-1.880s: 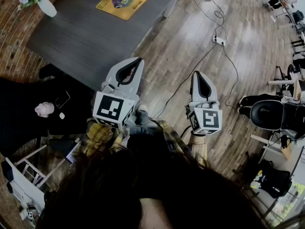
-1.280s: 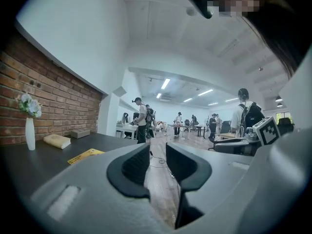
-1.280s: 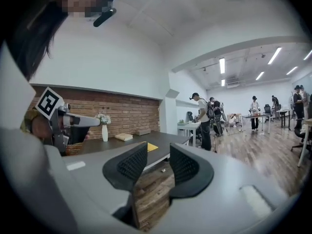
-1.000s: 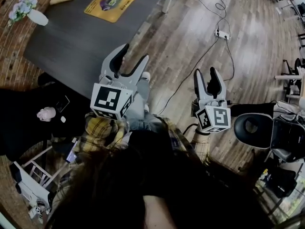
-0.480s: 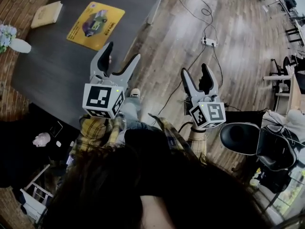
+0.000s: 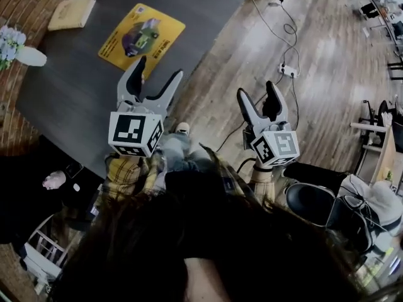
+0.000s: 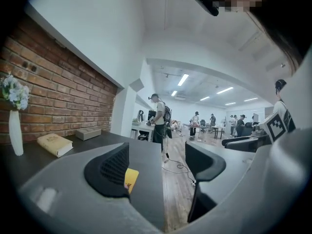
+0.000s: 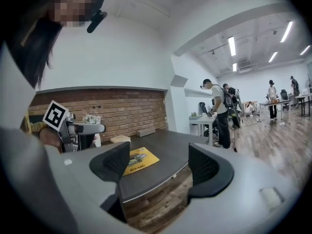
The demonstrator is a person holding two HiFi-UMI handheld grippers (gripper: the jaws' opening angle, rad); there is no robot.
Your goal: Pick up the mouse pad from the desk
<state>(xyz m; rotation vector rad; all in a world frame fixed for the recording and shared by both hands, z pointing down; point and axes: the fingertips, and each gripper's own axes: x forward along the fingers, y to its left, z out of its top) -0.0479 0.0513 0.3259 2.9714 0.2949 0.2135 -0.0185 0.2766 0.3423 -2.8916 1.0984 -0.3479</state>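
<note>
The yellow mouse pad (image 6: 141, 38) lies flat on the dark desk (image 6: 75, 93), near its far side. My left gripper (image 6: 157, 69) hangs over the desk's near edge, short of the pad. Its jaws have just been opening and stand open and empty. In the left gripper view a yellow sliver of the mouse pad (image 7: 130, 179) shows beside the left jaw of the left gripper (image 7: 158, 162). My right gripper (image 6: 257, 92) is over the wooden floor to the desk's right, jaws likewise just opened, open and empty. From the right gripper (image 8: 158, 162), the mouse pad (image 8: 141, 160) lies ahead to the left.
A beige book (image 6: 71, 12) and a white vase of flowers (image 6: 19, 49) stand on the desk beyond and left of the pad. A power strip with cables (image 6: 289, 71) lies on the floor. An office chair (image 6: 315, 200) is at the right. A person (image 7: 157, 121) stands further off.
Both grippers went from shut to wide open. Both have travelled forward to the desk, and the mouse pad now sits closer to the left gripper.
</note>
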